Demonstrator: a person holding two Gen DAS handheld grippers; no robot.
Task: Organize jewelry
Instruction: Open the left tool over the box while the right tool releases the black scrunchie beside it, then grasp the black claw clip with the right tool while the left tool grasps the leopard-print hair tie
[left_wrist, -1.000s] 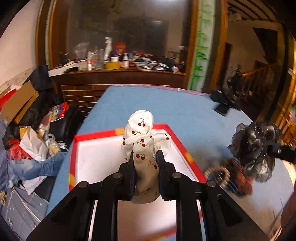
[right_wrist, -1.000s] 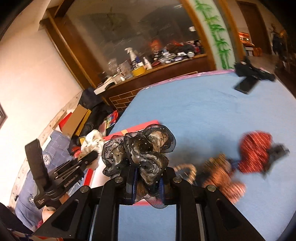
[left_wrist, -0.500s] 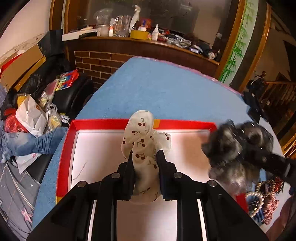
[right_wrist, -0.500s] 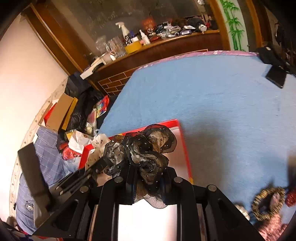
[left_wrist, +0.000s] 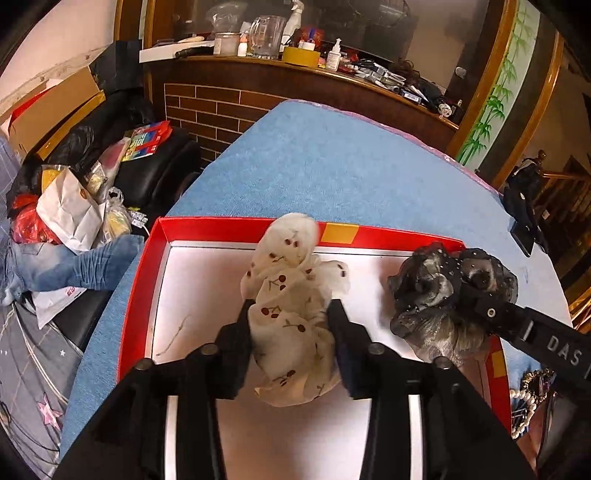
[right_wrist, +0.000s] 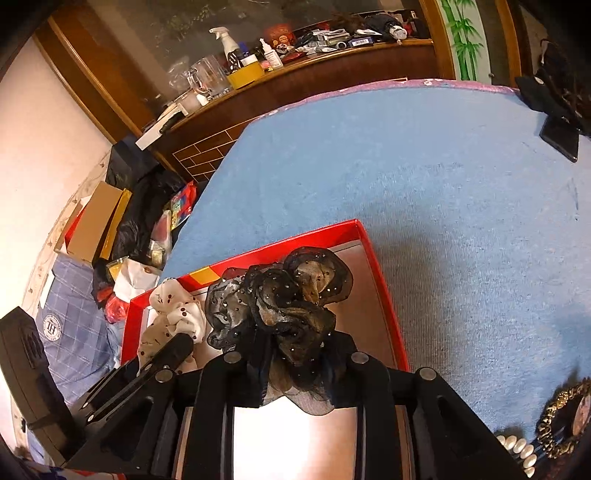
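A red box (left_wrist: 236, 223) with a white floor lies on the blue table; it also shows in the right wrist view (right_wrist: 384, 295). My left gripper (left_wrist: 291, 317) has its jaws spread around a white cherry-print scrunchie (left_wrist: 291, 306), which rests on the box floor. My right gripper (right_wrist: 299, 350) is shut on a black sheer scrunchie (right_wrist: 280, 306) and holds it over the box's right part. The black scrunchie (left_wrist: 443, 291) and the right gripper's finger show in the left wrist view too. The white scrunchie (right_wrist: 173, 317) shows at the left of the right wrist view.
A pearl bracelet (right_wrist: 517, 448) and beaded jewelry (right_wrist: 561, 417) lie on the table right of the box. A black phone (right_wrist: 559, 134) and a dark pouch (left_wrist: 524, 199) lie at the far right. A cluttered wooden counter (left_wrist: 295, 66) stands behind; bags and boxes (left_wrist: 70, 206) lie on the floor to the left.
My left gripper's jaws have opened and the white scrunchie has settled in the box. My right gripper has carried the black scrunchie over the box beside it.
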